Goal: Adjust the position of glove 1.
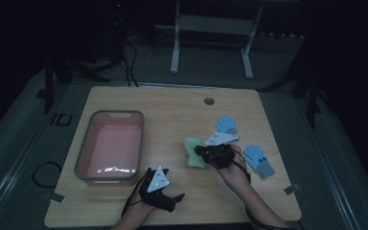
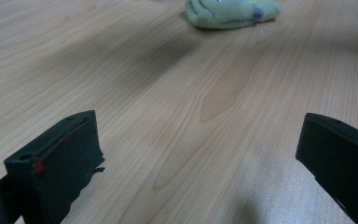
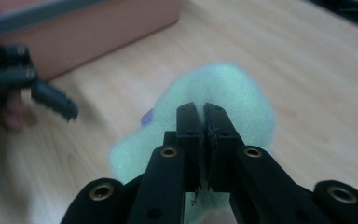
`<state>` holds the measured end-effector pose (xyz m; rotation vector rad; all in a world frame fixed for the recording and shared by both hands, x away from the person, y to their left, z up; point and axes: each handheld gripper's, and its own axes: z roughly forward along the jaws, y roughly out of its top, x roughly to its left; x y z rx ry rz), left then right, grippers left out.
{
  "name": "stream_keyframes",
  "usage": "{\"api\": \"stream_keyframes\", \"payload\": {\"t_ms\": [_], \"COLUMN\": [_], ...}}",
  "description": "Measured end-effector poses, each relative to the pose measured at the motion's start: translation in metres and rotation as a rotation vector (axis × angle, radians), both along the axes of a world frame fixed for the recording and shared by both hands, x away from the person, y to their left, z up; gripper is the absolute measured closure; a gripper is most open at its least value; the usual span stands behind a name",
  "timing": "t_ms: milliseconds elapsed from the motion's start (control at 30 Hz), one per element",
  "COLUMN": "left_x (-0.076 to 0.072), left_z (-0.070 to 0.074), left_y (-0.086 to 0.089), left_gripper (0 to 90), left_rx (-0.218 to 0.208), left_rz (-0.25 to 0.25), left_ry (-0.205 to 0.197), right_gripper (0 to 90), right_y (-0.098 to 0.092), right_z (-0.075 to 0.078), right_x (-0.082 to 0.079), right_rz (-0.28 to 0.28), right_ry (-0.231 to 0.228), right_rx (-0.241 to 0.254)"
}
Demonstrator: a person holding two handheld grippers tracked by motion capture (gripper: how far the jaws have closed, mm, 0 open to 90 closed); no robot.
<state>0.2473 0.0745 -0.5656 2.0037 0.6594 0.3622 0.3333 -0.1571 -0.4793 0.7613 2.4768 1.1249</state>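
green glove point(image 3: 223, 100): I have it pinched in my right gripper point(image 3: 200, 109), jaws clamped tight on a thin fold; in the high view it hangs just over the table point(image 1: 172, 110), right of the pink bin point(image 1: 110, 143)
feel: I judge it soft, light and floppy; the free part will droop and swing
hold: a fold of fabric near an edge seems enough, nothing fragile
slip risk: low, I think, the knit should catch on the pads
left gripper point(image 2: 196, 154): released, jaws wide apart over bare wood, nothing between them
blue gloves point(image 1: 258, 160): two lie on the table to the right, well clear of the bin
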Motion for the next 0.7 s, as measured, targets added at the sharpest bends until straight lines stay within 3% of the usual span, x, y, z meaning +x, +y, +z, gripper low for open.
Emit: {"api": "stream_keyframes", "payload": {"t_ms": [233,400,567,700], "left_x": [0.000,0.000,0.000,0.000], "left_z": [0.000,0.000,0.000,0.000], "left_y": [0.000,0.000,0.000,0.000], "left_gripper": [0.1,0.1,0.1,0.1], "left_rx": [0.002,0.001,0.001,0.000], "left_rz": [-0.002,-0.003,-0.003,-0.004], "left_ry": [0.001,0.000,-0.001,0.000], "right_gripper": [85.6,85.0,76.0,72.6], "right_y": [-0.001,0.004,0.008,0.009], "right_z": [-0.030,-0.047,-0.062,-0.068], "right_x": [-0.010,-0.010,-0.006,-0.006], "right_rz": [0.005,0.008,0.000,-0.009], "right_ry": [0.069,0.089,0.110,0.113], "right_rx": [-0.029,-0.053,-0.087,-0.076]}}
